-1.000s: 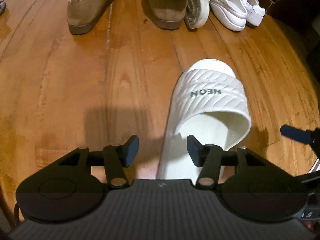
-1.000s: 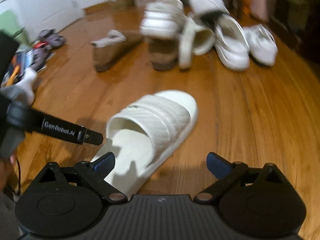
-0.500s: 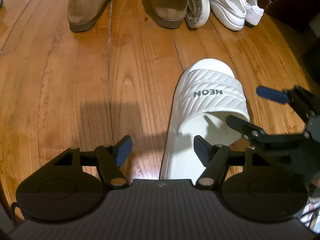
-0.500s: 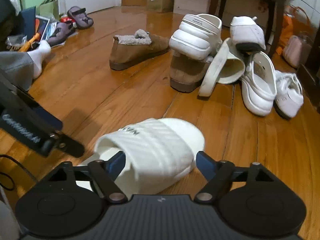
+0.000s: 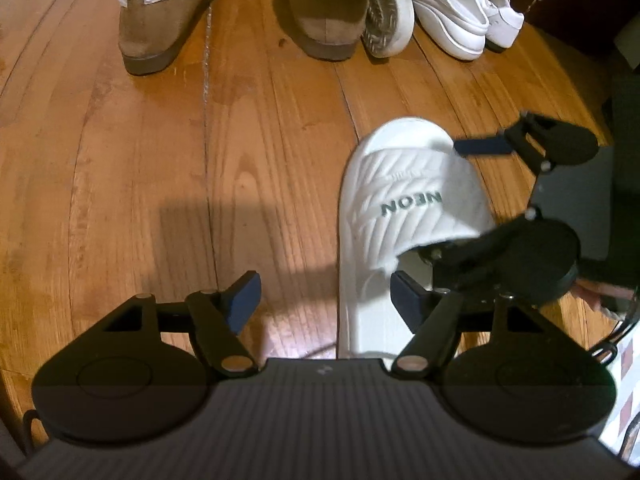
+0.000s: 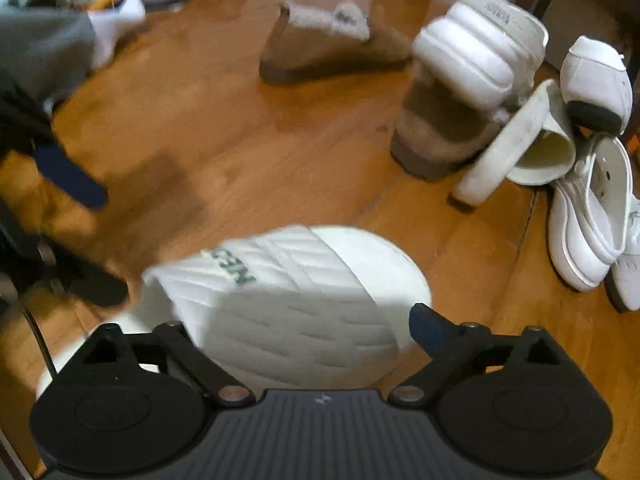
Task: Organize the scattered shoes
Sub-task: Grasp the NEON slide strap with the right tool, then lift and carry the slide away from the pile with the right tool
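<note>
A white slide marked NEON (image 5: 400, 208) lies flat on the wood floor, toe away from me. My left gripper (image 5: 326, 300) hovers open over its heel, pads clear of it. From the right, my right gripper (image 5: 440, 198) straddles the strap, one finger past the toe side and one at the foot opening. In the right wrist view the slide (image 6: 304, 288) fills the space between the jaws of the right gripper (image 6: 304, 332). They are opening. The left finger is hidden by the strap. The left gripper (image 6: 108, 246) shows blurred at the left.
A pile stands beyond: two tan fur-lined slippers (image 5: 160, 20) (image 5: 324, 20), a puffy white sandal (image 6: 480, 48), a matching slide on edge (image 6: 508, 152), a white clog (image 6: 588, 220) and a sneaker (image 5: 500, 16). A person's socked foot (image 6: 116, 28) and clutter lie far left.
The right gripper has swung in from the right, rolled, and come down over the slide's strap. The left gripper's jaws have widened; that hand has stayed in place.
</note>
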`<action>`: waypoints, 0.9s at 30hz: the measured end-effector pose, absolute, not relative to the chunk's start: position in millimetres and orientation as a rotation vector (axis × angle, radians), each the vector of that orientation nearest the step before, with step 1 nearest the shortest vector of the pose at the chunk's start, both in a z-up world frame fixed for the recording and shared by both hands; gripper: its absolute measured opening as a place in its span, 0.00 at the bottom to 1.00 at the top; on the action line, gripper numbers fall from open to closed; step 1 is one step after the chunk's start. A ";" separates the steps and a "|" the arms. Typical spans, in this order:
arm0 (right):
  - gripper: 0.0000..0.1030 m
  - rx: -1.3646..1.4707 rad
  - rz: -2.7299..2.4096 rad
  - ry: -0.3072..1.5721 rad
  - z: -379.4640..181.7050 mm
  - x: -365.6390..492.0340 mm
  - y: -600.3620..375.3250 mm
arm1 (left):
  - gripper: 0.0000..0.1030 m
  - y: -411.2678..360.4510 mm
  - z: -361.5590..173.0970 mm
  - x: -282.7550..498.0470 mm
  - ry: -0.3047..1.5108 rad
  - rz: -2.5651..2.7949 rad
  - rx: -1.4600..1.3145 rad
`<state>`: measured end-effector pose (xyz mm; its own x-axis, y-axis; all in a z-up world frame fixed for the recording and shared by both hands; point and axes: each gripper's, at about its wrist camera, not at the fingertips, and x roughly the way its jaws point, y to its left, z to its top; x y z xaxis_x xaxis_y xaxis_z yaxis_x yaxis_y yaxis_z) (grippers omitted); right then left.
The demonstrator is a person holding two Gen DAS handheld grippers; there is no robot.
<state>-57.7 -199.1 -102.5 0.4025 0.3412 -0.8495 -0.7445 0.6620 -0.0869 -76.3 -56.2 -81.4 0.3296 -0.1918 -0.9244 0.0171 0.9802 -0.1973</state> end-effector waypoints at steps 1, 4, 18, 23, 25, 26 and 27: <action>0.79 -0.491 0.715 0.923 -101.6 -58.9 -199.9 | 0.69 -56.5 -80.6 -76.8 1.227 -0.137 -0.163; 0.74 -0.446 0.661 0.928 -97.0 -67.7 -204.9 | 0.70 -54.9 -77.0 -78.4 1.218 -0.128 -0.166; 0.74 0.191 0.017 1.110 -78.7 -97.2 -309.9 | 0.78 -58.7 -53.1 -81.9 1.147 -0.132 -0.161; 0.73 0.467 -0.123 1.152 -86.2 -120.3 -352.8 | 0.79 -64.4 -48.3 -81.2 1.144 -0.154 -0.174; 0.73 0.561 -0.130 1.146 -87.2 -131.4 -361.8 | 0.79 -67.1 -44.8 -81.2 1.144 -0.166 -0.187; 0.73 0.608 -0.136 1.145 -87.6 -135.7 -365.5 | 0.79 -68.9 -40.5 -81.7 1.132 -0.170 -0.183; 0.73 0.645 -0.144 1.143 -87.7 -137.6 -368.1 | 0.79 -70.9 -36.1 -82.1 1.117 -0.171 -0.173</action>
<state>-137.6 -368.1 -87.7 0.4276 0.2123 -0.8787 0.4235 0.8117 0.4022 -82.1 -70.9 -36.1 0.4277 -0.2229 -0.8760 0.0500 0.9735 -0.2233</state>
